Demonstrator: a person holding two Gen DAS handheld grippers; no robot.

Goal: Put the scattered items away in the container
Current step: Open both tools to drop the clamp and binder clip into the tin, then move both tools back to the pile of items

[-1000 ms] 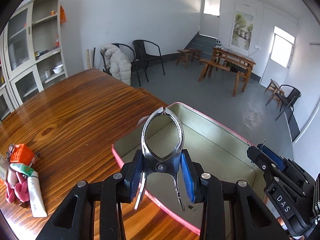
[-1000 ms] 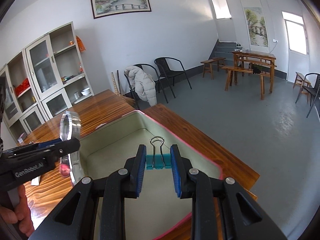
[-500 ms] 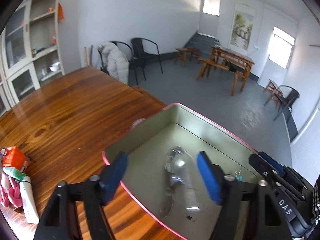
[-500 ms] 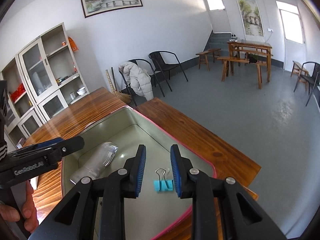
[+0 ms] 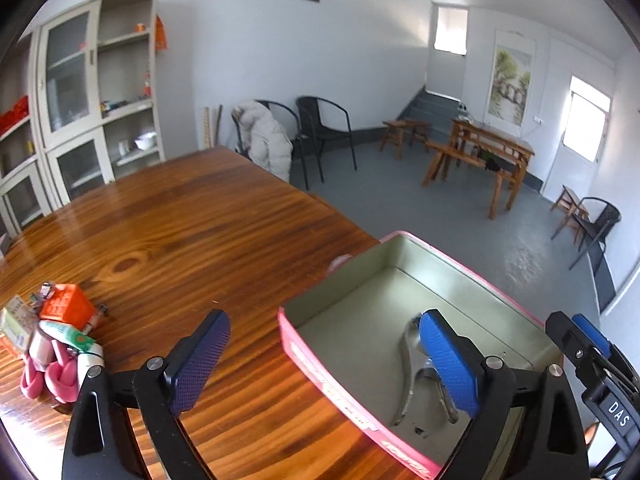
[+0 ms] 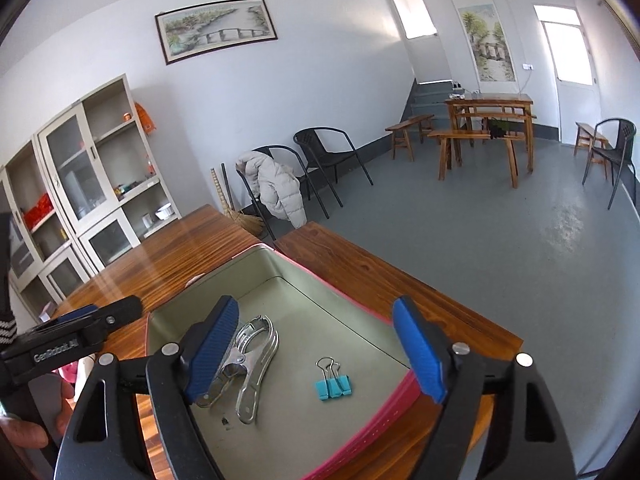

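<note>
Two tool labels: "DAS" (image 5: 618,414), "GenRobot.AI" (image 6: 54,352)

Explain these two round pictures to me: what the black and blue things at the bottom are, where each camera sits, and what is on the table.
There is no robot here: a person holds a pair of black tongs with blue pads in each hand, and a fisheye camera on each looks along its fingers. The left tongs and the right tongs are both opening and hold nothing. Below them, on the brown wooden table, stands the pink-rimmed metal tin. In it lie a shiny steel spring clamp and a small teal binder clip. In the left view, a pile of scattered small items, including an orange box and a white tube, waits on the table.
</note>
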